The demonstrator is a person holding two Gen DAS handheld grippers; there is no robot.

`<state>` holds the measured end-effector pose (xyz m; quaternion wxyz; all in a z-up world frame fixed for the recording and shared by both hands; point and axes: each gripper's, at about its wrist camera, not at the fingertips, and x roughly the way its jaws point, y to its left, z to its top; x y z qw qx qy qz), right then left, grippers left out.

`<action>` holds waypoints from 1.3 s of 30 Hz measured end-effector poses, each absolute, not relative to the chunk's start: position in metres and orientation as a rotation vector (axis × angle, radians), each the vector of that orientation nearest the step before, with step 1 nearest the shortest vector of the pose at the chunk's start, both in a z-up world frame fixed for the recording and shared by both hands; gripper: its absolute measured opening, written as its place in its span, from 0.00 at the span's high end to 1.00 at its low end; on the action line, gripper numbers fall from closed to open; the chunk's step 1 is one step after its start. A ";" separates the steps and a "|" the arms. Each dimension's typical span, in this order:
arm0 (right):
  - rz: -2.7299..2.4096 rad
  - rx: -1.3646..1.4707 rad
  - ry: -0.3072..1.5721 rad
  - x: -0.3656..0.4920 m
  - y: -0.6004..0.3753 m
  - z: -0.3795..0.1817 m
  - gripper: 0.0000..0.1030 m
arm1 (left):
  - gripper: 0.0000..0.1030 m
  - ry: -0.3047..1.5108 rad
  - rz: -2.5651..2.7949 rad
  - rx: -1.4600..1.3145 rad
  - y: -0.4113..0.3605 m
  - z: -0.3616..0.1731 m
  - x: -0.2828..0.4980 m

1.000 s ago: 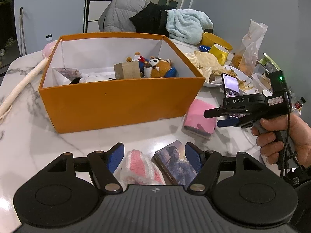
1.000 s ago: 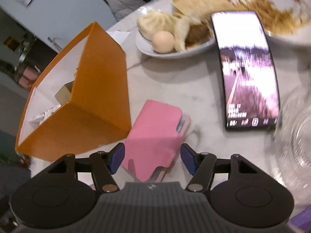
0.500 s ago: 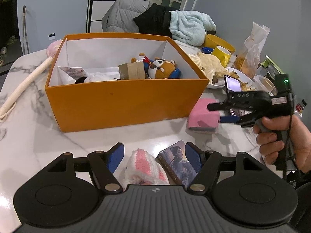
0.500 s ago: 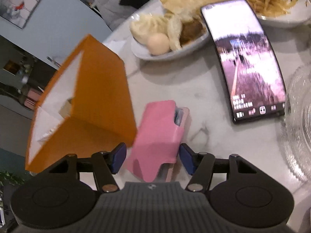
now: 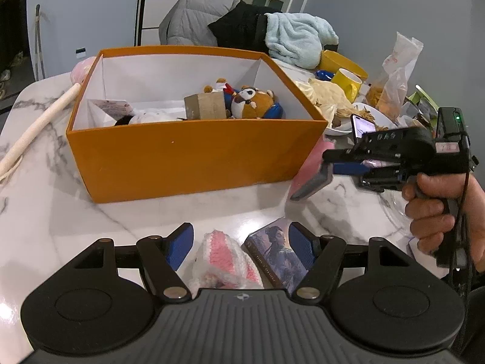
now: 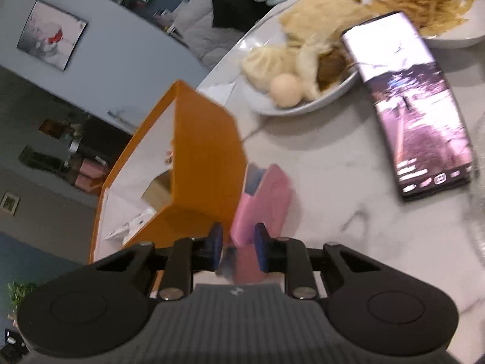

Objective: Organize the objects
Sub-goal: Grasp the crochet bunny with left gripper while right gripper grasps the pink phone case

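Box [image 5: 194,157] sat mid-table, plush toy [image 5: 256,103] and wooden block [image 5: 204,106] inside. Case [image 6: 263,197] stood right of box, between my right gripper's [image 6: 238,244] closing jaws. Phone [image 6: 406,106] lay farther right, bun plate [image 6: 303,107] behind.

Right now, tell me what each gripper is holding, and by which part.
The right gripper is closing on the pink wallet-style case, clamped at its near end. The left gripper holds nothing; its jaws stand open.

A lit phone [image 6: 415,112] lies on the marble table [image 5: 36,182] beside a plate of buns and an egg [image 6: 303,72]. A bowl of fries [image 6: 424,3] sits behind it. A yellow mug [image 5: 347,83], a light-blue towel [image 5: 300,42] and a plastic bag [image 5: 394,72] stand farther back.
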<state>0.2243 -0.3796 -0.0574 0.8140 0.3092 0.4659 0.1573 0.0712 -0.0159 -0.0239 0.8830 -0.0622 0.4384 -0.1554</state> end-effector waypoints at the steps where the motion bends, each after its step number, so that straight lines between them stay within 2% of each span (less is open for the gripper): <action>1: 0.321 0.628 1.001 0.224 -0.375 -0.059 0.58 | 0.21 0.915 -0.321 -0.131 -0.016 -0.024 0.071; 2: 0.310 0.612 1.001 0.224 -0.371 -0.059 0.56 | 0.21 0.915 -0.321 -0.132 -0.016 -0.024 0.071; 9: 0.285 0.609 0.994 0.224 -0.362 -0.057 0.57 | 0.21 0.913 -0.322 -0.128 -0.014 -0.024 0.069; 14: 0.251 0.665 1.040 0.220 -0.368 -0.057 0.63 | 0.21 0.917 -0.316 -0.126 -0.010 -0.026 0.067; 27: 0.158 0.764 1.056 0.221 -0.386 -0.070 0.62 | 0.21 0.938 -0.318 -0.114 -0.015 -0.032 0.071; 29: 0.148 0.744 1.060 0.225 -0.385 -0.076 0.63 | 0.21 0.949 -0.317 -0.102 -0.018 -0.035 0.072; 30: 0.145 0.724 1.062 0.227 -0.385 -0.079 0.68 | 0.21 0.956 -0.316 -0.097 -0.019 -0.037 0.073; 35: 0.171 0.683 1.065 0.233 -0.385 -0.087 0.68 | 0.21 0.993 -0.306 -0.058 -0.025 -0.047 0.075; 39: 0.212 0.677 1.048 0.230 -0.383 -0.079 0.75 | 0.21 1.056 -0.303 -0.035 -0.029 -0.057 0.076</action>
